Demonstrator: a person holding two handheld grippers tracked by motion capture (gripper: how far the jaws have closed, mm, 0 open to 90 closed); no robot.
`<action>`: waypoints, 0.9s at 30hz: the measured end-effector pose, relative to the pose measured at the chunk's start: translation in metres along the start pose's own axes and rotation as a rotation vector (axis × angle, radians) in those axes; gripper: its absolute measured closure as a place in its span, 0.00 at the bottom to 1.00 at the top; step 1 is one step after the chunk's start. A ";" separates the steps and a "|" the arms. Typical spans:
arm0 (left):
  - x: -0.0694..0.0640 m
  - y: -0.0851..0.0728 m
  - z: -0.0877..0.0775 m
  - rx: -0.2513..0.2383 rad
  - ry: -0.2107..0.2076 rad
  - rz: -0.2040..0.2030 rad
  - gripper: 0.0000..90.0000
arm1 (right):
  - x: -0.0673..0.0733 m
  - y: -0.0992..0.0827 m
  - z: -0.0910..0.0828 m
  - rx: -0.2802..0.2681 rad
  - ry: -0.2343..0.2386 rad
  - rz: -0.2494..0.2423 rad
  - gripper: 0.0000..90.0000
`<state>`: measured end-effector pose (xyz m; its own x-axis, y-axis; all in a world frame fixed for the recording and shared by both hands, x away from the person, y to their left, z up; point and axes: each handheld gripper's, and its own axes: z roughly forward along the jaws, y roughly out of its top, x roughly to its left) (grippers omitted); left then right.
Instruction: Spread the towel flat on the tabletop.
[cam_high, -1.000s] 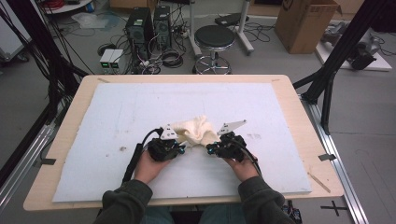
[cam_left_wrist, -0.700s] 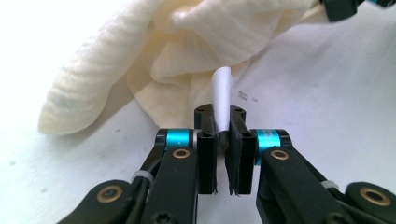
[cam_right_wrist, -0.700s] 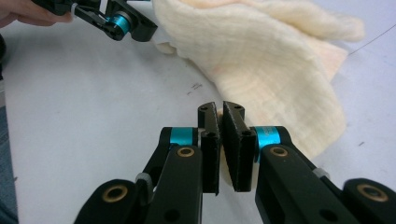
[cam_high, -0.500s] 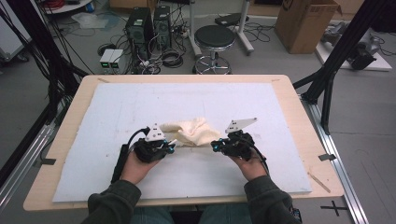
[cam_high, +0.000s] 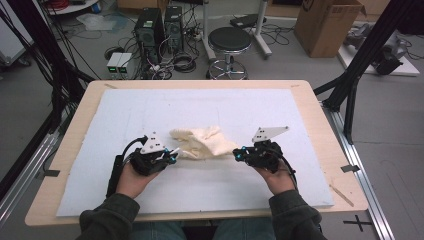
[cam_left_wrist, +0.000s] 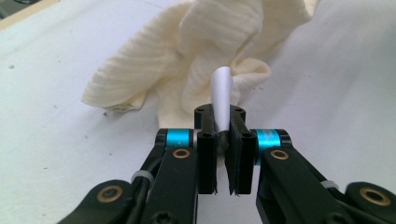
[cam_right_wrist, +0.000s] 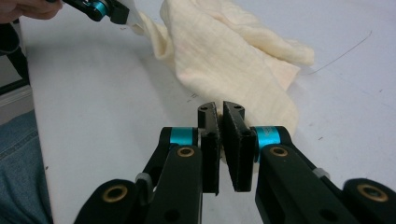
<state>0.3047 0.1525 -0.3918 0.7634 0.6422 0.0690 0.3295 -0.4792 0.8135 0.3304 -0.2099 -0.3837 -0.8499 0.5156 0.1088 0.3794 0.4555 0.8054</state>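
A crumpled cream cloth (cam_high: 205, 141) lies in the middle of the white-covered table (cam_high: 250, 105), stretched between my two grippers. My left gripper (cam_high: 175, 154) sits at its left end, jaws shut on a white tag (cam_left_wrist: 221, 93) that sticks out from the cloth (cam_left_wrist: 219, 32). In the left gripper view the left gripper (cam_left_wrist: 220, 114) pinches the tag upright. My right gripper (cam_high: 236, 154) is at the cloth's right end. In the right gripper view the right gripper (cam_right_wrist: 221, 109) is shut on the near edge of the cloth (cam_right_wrist: 224, 51), with the left gripper (cam_right_wrist: 116, 11) far off at the top left.
The white sheet (cam_high: 225, 190) leaves a wooden table rim (cam_high: 330, 130) bare around it. Beyond the far edge stand a black stool (cam_high: 229, 41), computer towers (cam_high: 160, 25) with cables, and a cardboard box (cam_high: 330, 22). Black frame struts (cam_high: 360, 65) rise at both sides.
Both hands have moved apart, the left one leftward and the right one rightward, and risen a little. The cloth between them has been drawn out wider.
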 end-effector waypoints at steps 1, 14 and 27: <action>0.000 0.000 -0.002 -0.006 0.002 0.004 0.93 | 0.000 0.000 -0.001 0.002 -0.004 0.000 0.95; -0.007 -0.013 -0.032 -0.018 0.012 0.033 0.93 | 0.015 -0.009 -0.013 -0.007 0.008 -0.019 0.95; -0.025 -0.028 -0.051 -0.011 0.004 0.073 0.93 | 0.038 -0.022 -0.017 0.006 0.038 -0.046 0.95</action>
<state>0.2479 0.1808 -0.3868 0.7827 0.6085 0.1306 0.2673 -0.5182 0.8124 0.2833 -0.2127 -0.3874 -0.8798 0.4661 0.0936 0.3415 0.4824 0.8066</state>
